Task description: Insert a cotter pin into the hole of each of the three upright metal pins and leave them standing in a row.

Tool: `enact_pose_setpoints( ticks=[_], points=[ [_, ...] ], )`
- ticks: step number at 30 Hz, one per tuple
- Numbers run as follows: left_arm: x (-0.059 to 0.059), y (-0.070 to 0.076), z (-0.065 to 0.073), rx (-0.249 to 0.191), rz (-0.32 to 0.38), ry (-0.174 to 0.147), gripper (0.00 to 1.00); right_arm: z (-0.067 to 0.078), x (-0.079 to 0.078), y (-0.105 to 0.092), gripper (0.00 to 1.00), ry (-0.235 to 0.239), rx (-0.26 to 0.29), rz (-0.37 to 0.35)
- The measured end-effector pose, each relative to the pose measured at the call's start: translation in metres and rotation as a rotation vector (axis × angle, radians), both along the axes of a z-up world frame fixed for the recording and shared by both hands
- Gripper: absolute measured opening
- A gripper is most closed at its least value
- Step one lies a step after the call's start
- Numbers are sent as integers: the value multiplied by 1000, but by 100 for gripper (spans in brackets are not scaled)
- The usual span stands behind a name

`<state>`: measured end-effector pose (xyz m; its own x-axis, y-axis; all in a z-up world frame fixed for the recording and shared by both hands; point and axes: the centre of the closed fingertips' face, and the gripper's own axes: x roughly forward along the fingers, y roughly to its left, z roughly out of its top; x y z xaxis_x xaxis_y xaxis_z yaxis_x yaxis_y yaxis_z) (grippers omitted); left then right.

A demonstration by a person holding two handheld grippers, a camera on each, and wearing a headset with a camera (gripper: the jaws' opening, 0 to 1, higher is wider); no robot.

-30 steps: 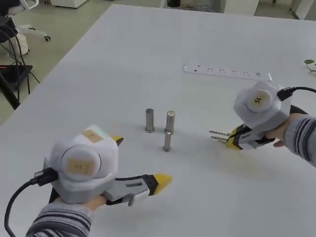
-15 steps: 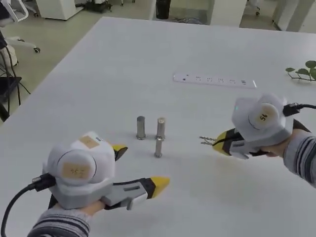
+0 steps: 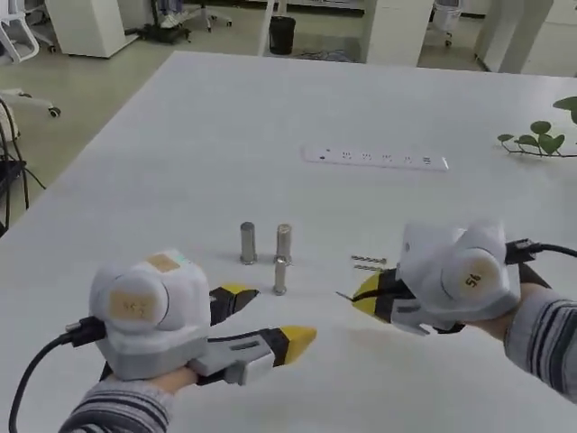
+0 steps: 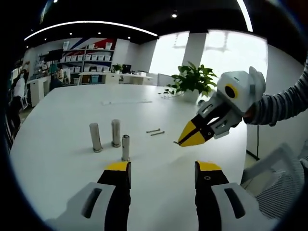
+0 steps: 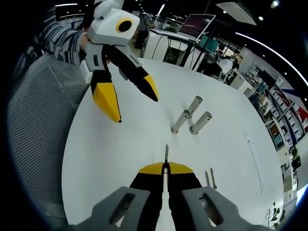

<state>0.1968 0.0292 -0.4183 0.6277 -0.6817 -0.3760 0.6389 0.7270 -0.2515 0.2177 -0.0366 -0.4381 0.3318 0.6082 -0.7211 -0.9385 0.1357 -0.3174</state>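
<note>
Pointing past the near side of the metal pins (image 3: 280, 276), the left gripper (image 3: 279, 313) is lying almost level, low over the table (image 3: 180, 144). Its fingers are standing wide apart with nothing between them. The right gripper (image 3: 361, 302) is coming in from the right of the metal pins, nose tilted down. Its fingers are pinching one cotter pin (image 3: 345, 296), whose thin end is poking out toward them.

Three metal pins are standing upright close together, two side by side and the third just in front. There are three cotter pins: the gripped one, and two loose cotter pins (image 3: 368, 263) lying side by side on the table, right of the metal pins. One power strip (image 3: 374, 159) is lying well beyond them.

The right gripper view is showing the cotter pin (image 5: 166, 153) clamped between fingers pressed together, with the open left gripper (image 5: 136, 109) opposite. The left gripper view is showing the gap between its own fingers (image 4: 118, 168) and a plant (image 4: 192, 79) beyond the metal pins (image 4: 116, 133).
</note>
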Motion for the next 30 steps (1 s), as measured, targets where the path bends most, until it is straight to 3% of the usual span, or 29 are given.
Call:
enact_pose_setpoints(
  ticks=[2,6,9,16,24,30],
  points=[
    [-2,-4,0,-33,-9,22,46,-1,-5,3,0,-6,1,14],
    [-6,-9,-2,-52,-32,49,36,-1,-15,10,0,-3,12,36],
    [-11,-15,-5,-91,-52,98,31,-1,-21,13,0,-16,9,59],
    [-17,-21,-5,-162,-65,153,18,0,-33,22,0,-17,20,89],
    [-19,-24,-2,-227,-56,189,8,5,-43,28,0,-24,27,121],
    [-22,-27,-1,-243,-69,201,1,7,-46,32,0,-36,31,137]
  ],
)
